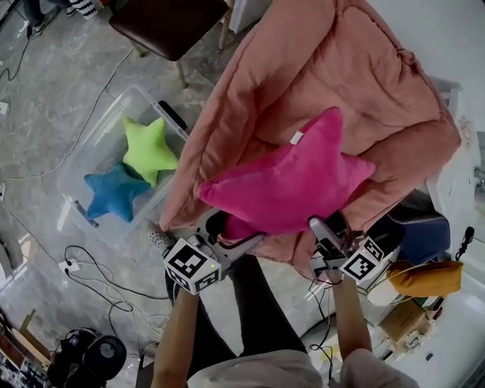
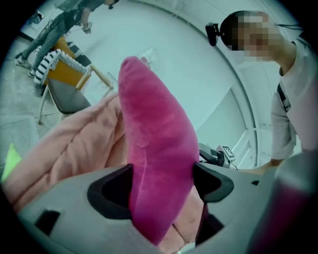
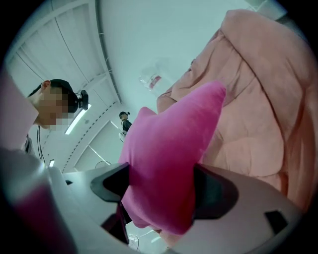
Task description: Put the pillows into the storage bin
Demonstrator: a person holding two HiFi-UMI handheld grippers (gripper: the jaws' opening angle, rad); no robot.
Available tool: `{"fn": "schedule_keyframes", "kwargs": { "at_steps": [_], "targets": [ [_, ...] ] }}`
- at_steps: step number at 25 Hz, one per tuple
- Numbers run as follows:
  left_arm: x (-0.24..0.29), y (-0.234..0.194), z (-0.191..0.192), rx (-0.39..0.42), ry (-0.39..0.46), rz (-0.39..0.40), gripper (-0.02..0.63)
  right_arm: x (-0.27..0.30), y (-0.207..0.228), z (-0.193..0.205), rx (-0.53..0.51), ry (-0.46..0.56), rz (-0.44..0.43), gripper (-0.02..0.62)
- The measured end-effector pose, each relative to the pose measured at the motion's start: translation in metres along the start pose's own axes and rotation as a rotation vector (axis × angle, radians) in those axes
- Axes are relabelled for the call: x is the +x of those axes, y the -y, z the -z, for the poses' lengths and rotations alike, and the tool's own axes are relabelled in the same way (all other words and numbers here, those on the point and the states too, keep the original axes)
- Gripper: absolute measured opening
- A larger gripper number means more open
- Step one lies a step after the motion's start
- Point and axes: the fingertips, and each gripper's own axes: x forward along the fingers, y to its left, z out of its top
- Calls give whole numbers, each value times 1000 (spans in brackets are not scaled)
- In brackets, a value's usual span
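A magenta star pillow (image 1: 288,178) hangs in the air in front of a salmon-pink padded lounger (image 1: 341,68). My left gripper (image 1: 222,229) is shut on its lower left point, and my right gripper (image 1: 327,227) is shut on its lower right point. In the left gripper view the pillow (image 2: 154,149) is squeezed between both pads of the gripper (image 2: 161,179). The right gripper view shows the same: the pillow (image 3: 169,149) bulges between the gripper's (image 3: 161,182) pads. To the left on the floor stands a clear storage bin (image 1: 82,155) holding a green star pillow (image 1: 148,148) and a blue star pillow (image 1: 114,193).
A dark chair (image 1: 170,23) stands behind the bin. Cables (image 1: 98,280) trail over the marble floor near my legs. A dark blue bag (image 1: 420,231) and a yellow cloth item (image 1: 424,279) lie at the right beside white furniture. Another person stands far off in the left gripper view.
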Motion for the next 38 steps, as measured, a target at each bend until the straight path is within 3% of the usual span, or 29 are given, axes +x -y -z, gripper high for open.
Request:
{"fn": "schedule_keyframes", "kwargs": {
  "at_steps": [5, 15, 31, 38],
  "targets": [
    [-70, -24, -27, -6, 123, -67, 368, 59, -66, 12, -89, -64, -76, 388],
    [-242, -88, -47, -65, 290, -200, 357, 179, -192, 98, -165, -217, -192, 407],
    [-474, -186, 30, -301, 454, -385, 357, 319, -309, 306, -172, -528, -222, 405],
    [-542, -232, 67, -392, 505, -403, 357, 353, -329, 380, -154, -578, -94, 379]
  ]
}}
